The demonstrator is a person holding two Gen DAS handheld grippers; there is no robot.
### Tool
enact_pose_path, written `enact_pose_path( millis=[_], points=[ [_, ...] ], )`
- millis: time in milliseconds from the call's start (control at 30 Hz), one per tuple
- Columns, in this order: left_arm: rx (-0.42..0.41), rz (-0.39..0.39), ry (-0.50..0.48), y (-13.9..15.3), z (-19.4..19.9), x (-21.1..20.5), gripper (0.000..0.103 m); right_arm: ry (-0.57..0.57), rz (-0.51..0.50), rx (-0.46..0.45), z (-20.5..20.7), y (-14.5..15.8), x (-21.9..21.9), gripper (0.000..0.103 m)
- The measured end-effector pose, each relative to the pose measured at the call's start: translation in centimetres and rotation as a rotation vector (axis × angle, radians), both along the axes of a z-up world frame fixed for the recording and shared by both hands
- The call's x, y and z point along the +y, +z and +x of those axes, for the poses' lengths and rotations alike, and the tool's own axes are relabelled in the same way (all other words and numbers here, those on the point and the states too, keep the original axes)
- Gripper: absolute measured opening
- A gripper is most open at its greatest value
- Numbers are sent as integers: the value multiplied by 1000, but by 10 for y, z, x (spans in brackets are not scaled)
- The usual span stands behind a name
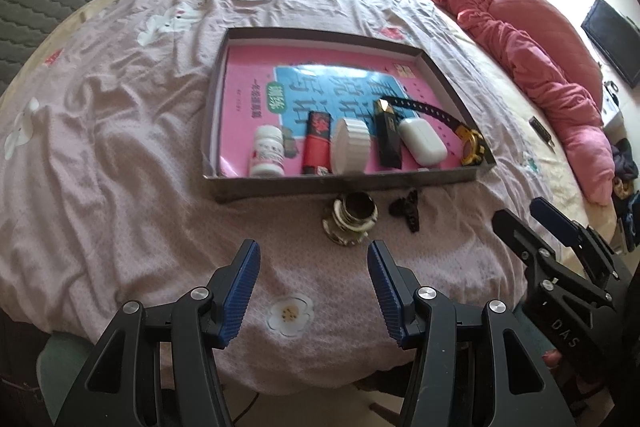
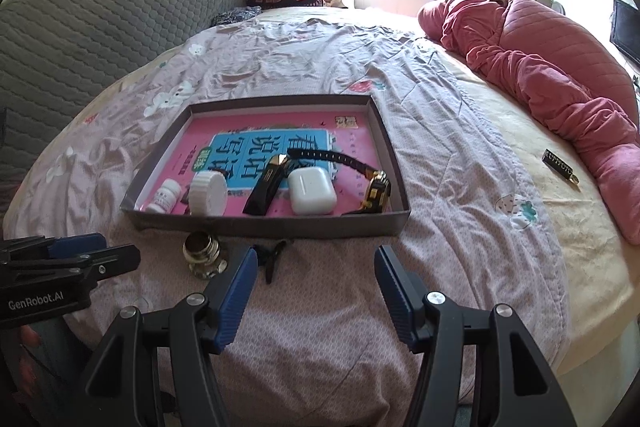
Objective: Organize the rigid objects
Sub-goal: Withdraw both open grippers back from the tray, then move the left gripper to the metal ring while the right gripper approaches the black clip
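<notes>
A grey shallow box lies on the bed with a pink book inside it. Along the box's near side lie a white pill bottle, a red lighter, a white ribbed jar, a black and gold tube, a white earbud case and a gold watch. In front of the box a gold-rimmed glass jar and a black hair clip rest on the sheet. My left gripper is open just short of the jar. My right gripper is open, the clip by its left fingertip.
A pink quilt is bunched along the right of the bed. A small black and gold item lies on the bare mattress near it. A grey quilted headboard stands at the left. The bed's near edge is just below both grippers.
</notes>
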State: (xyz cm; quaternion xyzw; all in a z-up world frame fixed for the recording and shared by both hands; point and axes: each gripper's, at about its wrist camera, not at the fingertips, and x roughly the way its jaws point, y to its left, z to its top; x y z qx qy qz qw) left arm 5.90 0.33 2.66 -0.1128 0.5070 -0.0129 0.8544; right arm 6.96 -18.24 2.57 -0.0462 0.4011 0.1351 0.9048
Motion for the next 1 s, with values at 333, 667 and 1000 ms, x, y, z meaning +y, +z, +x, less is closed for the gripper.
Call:
enact_pose_path(
  millis=[333,667,1000],
  points=[
    [46,-3,-33,-17,6,-17,57,46,-11,45,-6,-23,12,60],
    [80,0,-48,-38,34,-31,57,42,-18,91,0,-42,10,60],
    [109,12,-30,-55,61,-31,57,58,-12,119,19,-62,21,60]
  ],
)
